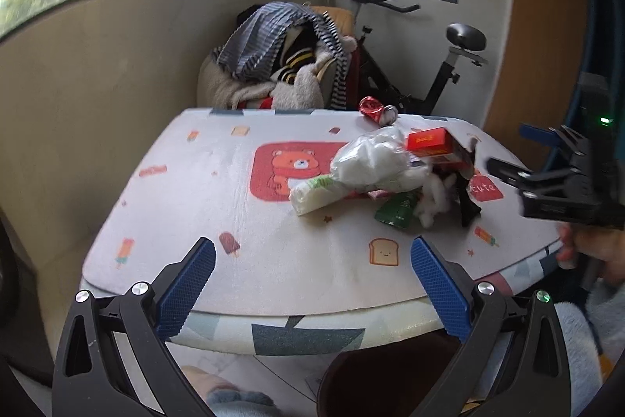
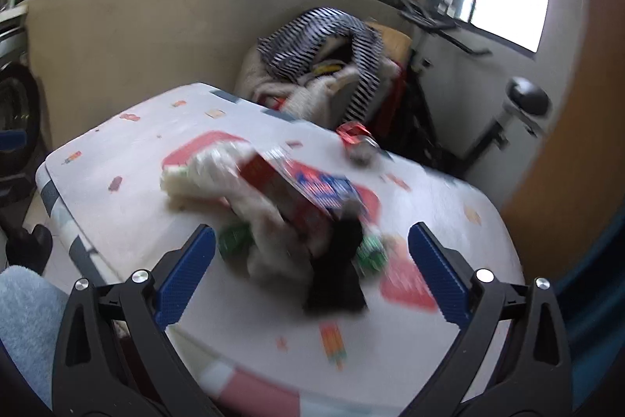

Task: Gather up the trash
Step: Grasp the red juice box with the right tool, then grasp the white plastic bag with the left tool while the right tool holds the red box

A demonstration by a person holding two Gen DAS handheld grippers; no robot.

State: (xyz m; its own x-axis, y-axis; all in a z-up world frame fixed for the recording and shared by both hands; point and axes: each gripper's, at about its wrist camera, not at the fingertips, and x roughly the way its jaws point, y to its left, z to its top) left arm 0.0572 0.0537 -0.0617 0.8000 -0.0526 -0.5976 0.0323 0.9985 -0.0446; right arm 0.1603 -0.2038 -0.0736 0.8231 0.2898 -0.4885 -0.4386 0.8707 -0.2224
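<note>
Reaching: both grippers hover over the near edge of the worktop [image 1: 242, 284], nothing gripped.
Left gripper [image 1: 312, 284]: fingers spread wide, empty; aimed at bare mat.
Right gripper [image 2: 311, 270]: fingers spread wide, empty; view is motion-blurred.
Trash pile [image 1: 394, 174]: heaped right of the worktop's centre. Clear bag of white stuff [image 1: 371, 159], red carton [image 1: 433, 143], green wrapper [image 1: 398, 210], black scrap [image 1: 468, 206] all touching.
Crushed can [image 1: 379, 110]: apart from the pile, at the far edge.
Key relation: pile lies ahead and right of the left fingers, but dead ahead between the right fingers [image 2: 183, 280]. Right hand is nearer, my call.
Long axis: bagged roll runs near-left to far-right in the left view.
Next: likely right closes on the black scrap [image 2: 340, 260] or carton [image 2: 297, 182].
</note>
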